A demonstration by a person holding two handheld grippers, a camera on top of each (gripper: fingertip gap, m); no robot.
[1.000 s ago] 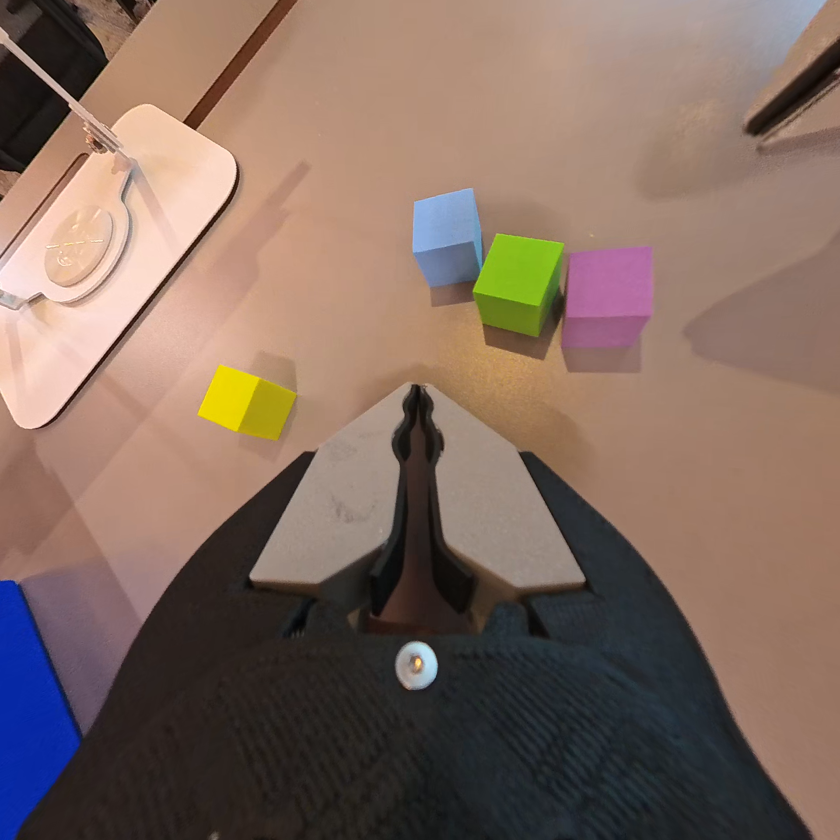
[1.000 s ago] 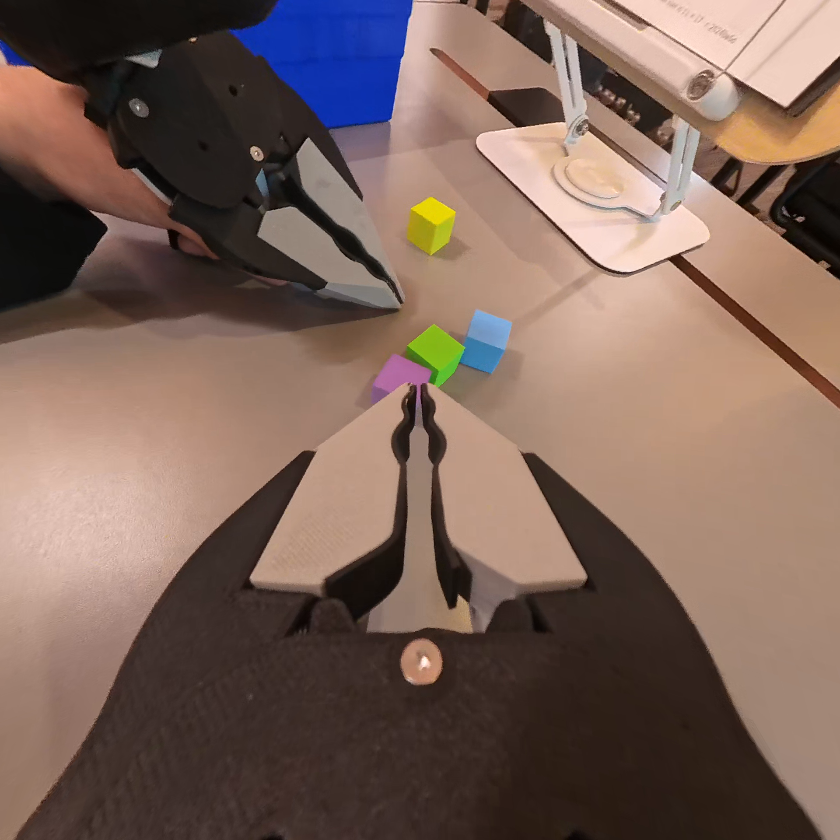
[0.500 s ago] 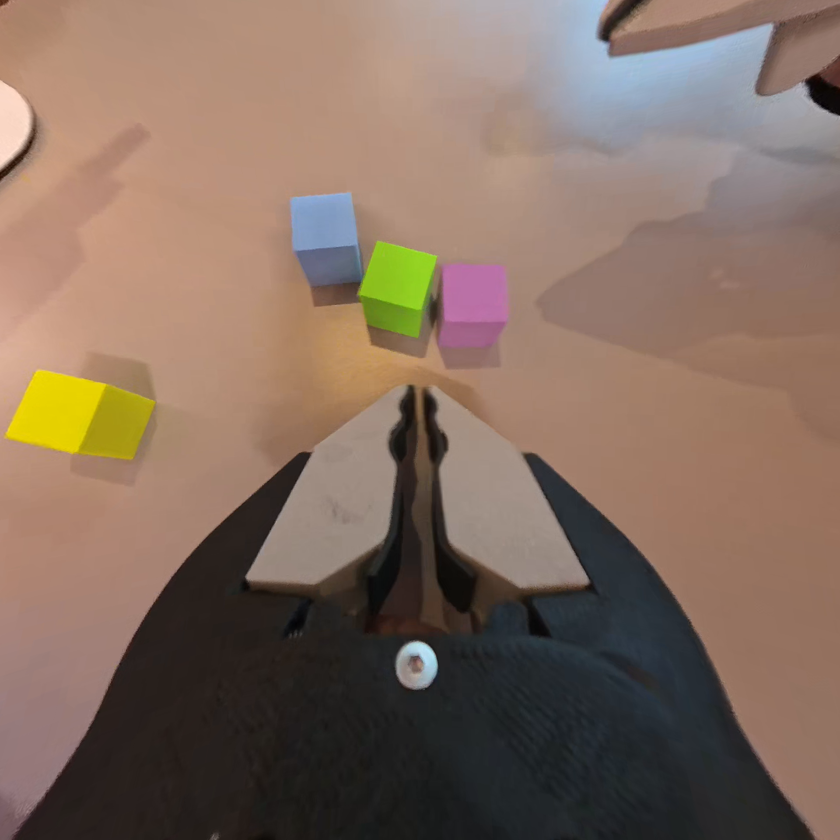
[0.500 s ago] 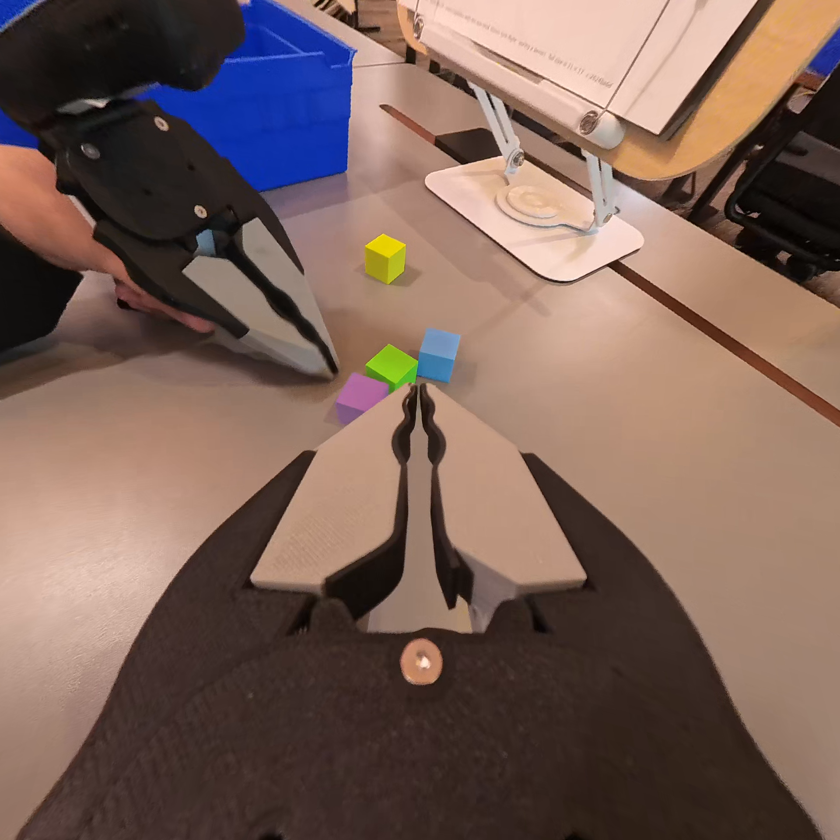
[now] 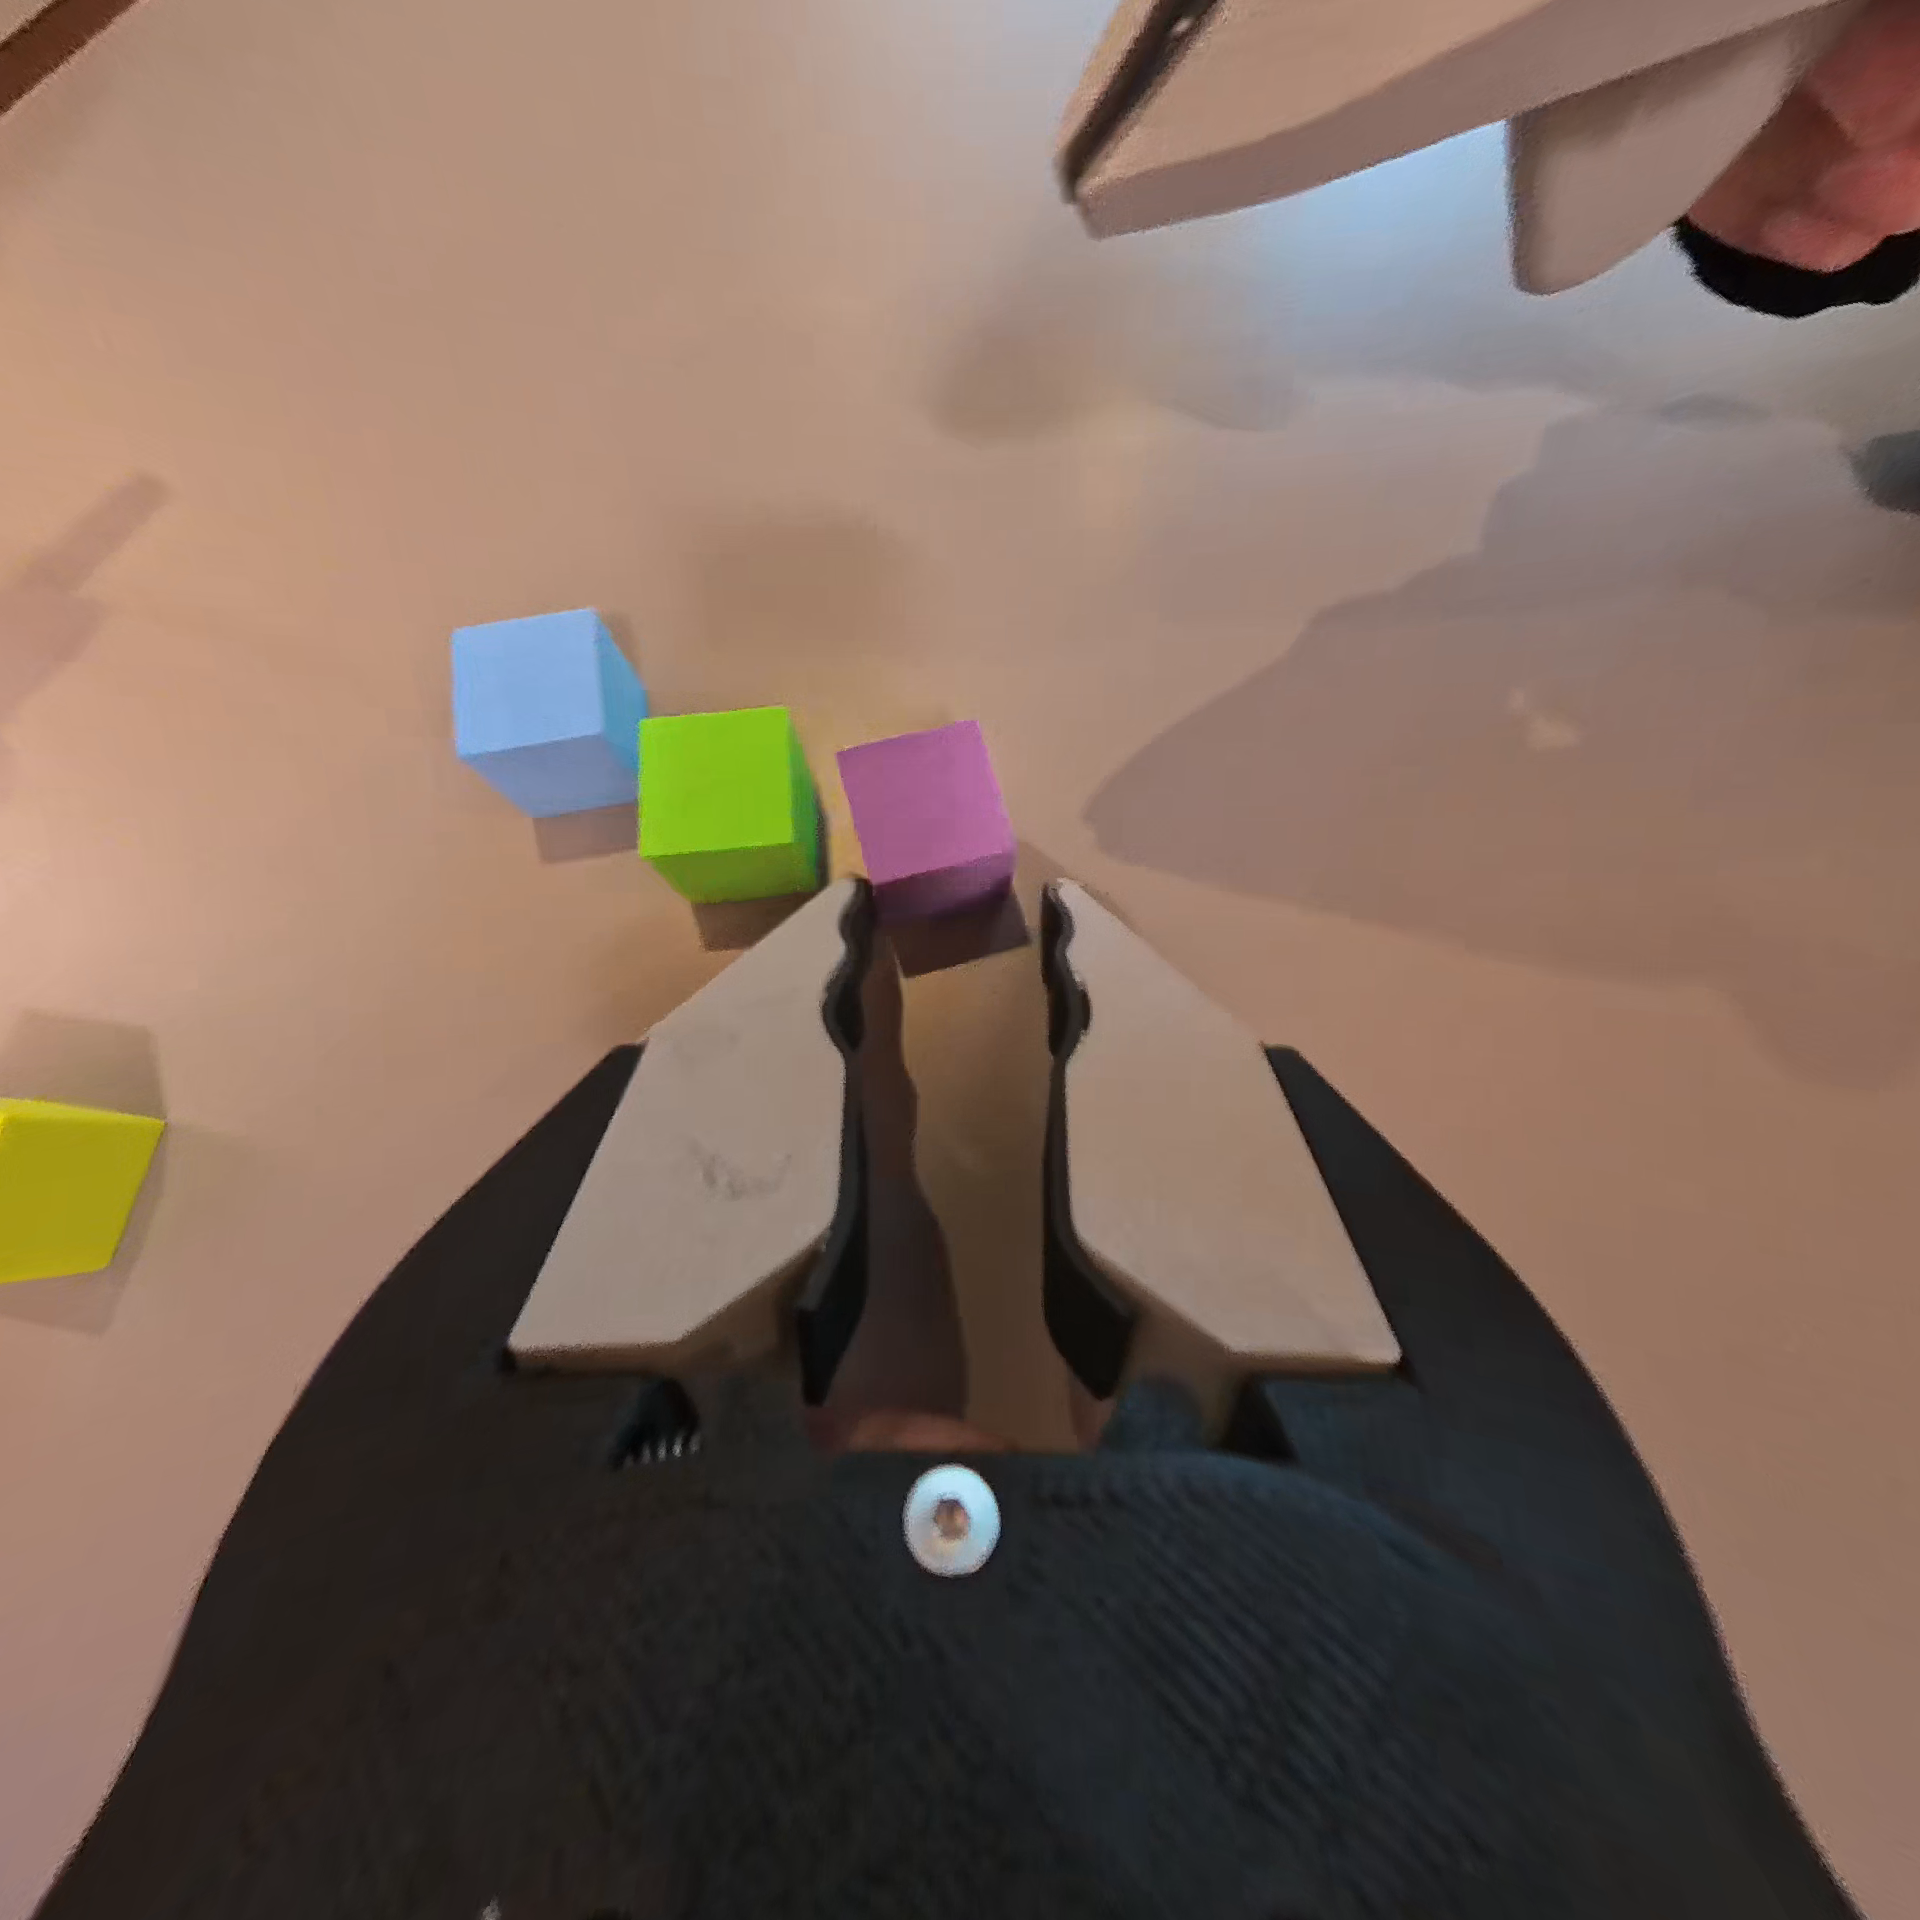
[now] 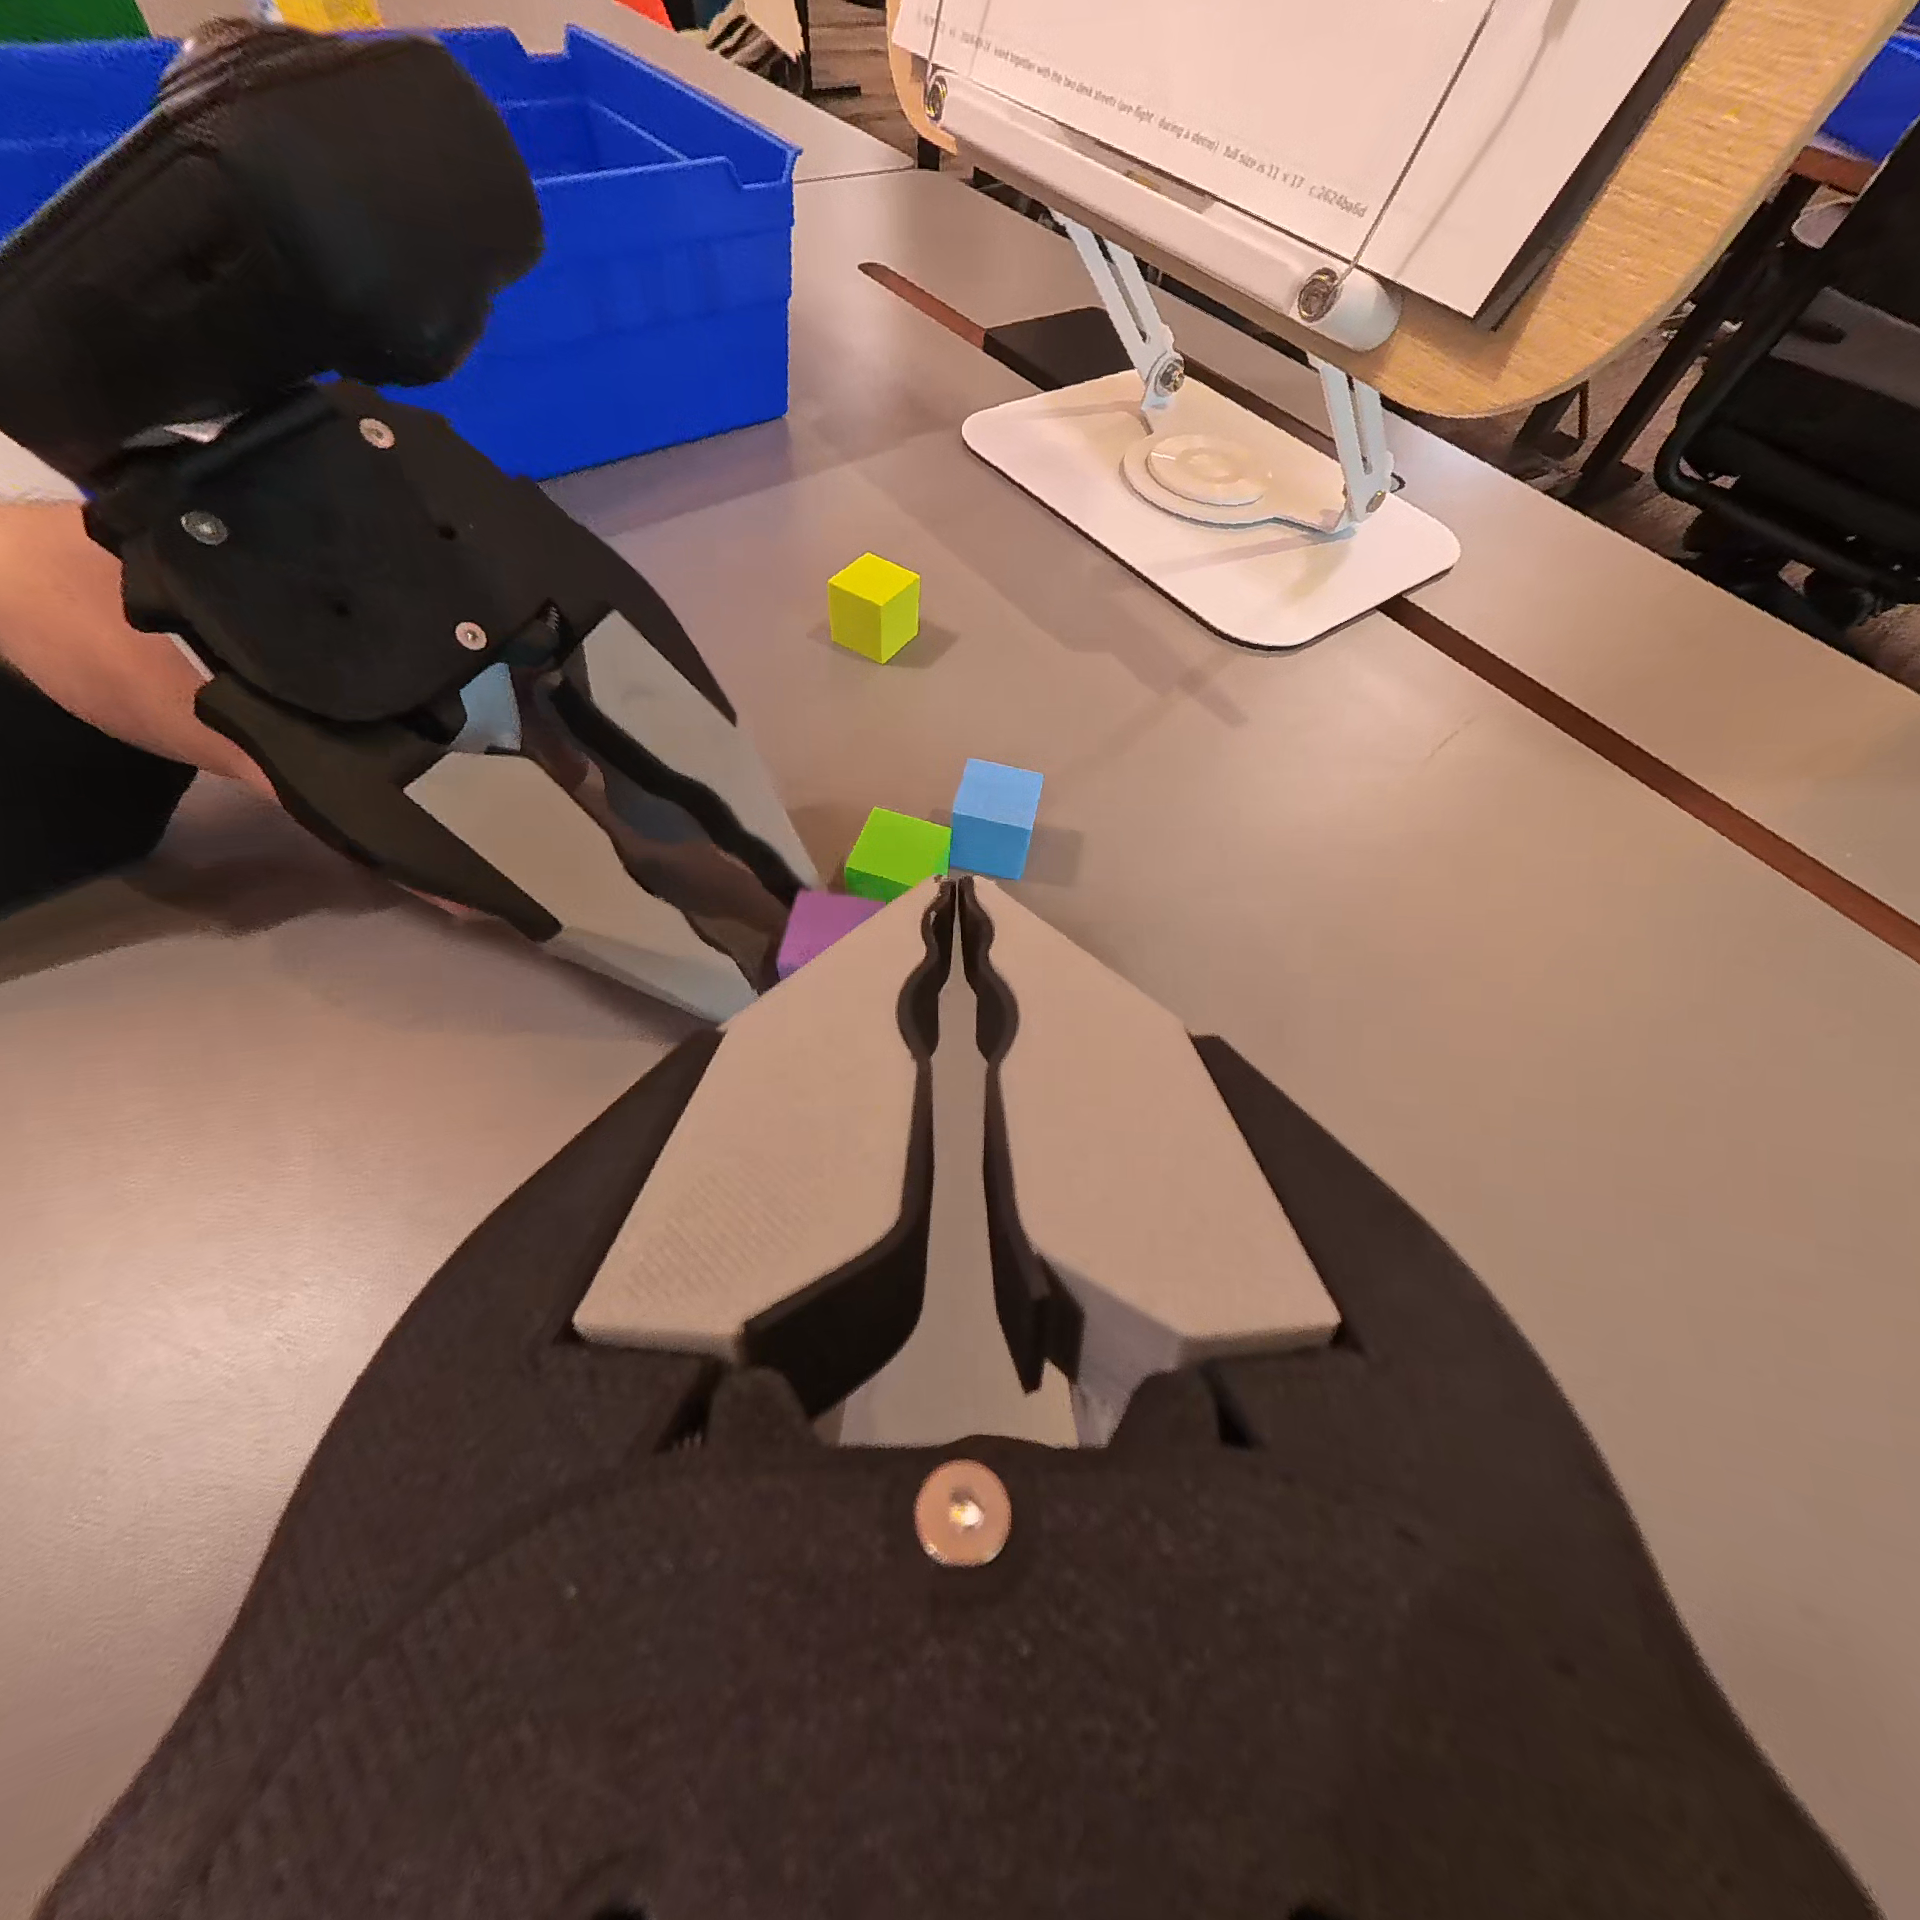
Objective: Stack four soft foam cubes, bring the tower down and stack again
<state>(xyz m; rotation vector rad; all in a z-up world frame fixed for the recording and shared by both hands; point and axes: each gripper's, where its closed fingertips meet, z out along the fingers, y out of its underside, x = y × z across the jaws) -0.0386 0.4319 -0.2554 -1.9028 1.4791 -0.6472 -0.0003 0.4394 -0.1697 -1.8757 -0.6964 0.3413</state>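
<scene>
Four foam cubes lie loose on the table. The blue cube point(image 5: 540, 712), green cube point(image 5: 722, 800) and purple cube point(image 5: 925, 816) sit in a row; the yellow cube point(image 5: 68, 1190) lies apart at the left edge. My left gripper point(image 5: 948, 909) is open and empty, its tips just short of the purple cube, one on each side of its near face. In the right wrist view the left gripper point(image 6: 774, 935) reaches down to the purple cube point(image 6: 821, 928), beside the green cube point(image 6: 896, 852), blue cube point(image 6: 995, 818) and yellow cube point(image 6: 873, 620). My right gripper point(image 6: 954, 885) is shut and empty, held back above the table.
A blue bin point(image 6: 634, 281) stands at the back left. A white tablet stand point(image 6: 1216, 499) holding a board with paper stands at the back right. A dark seam point(image 6: 1662, 790) runs across the table. The right gripper's fingers point(image 5: 1351, 114) show at the top right of the left wrist view. The left gripper's tips are roughly 10 centimeters from the right gripper's. The blue cube point(image 5: 540, 712) lies around 6 centimeters away from my left fingertips. My right wrist view point(image 6: 974, 796) looks at it from another angle.
My left gripper has opened and moved forward and right, up to the purple cube. My right gripper has pulled back and risen a little, still shut.
</scene>
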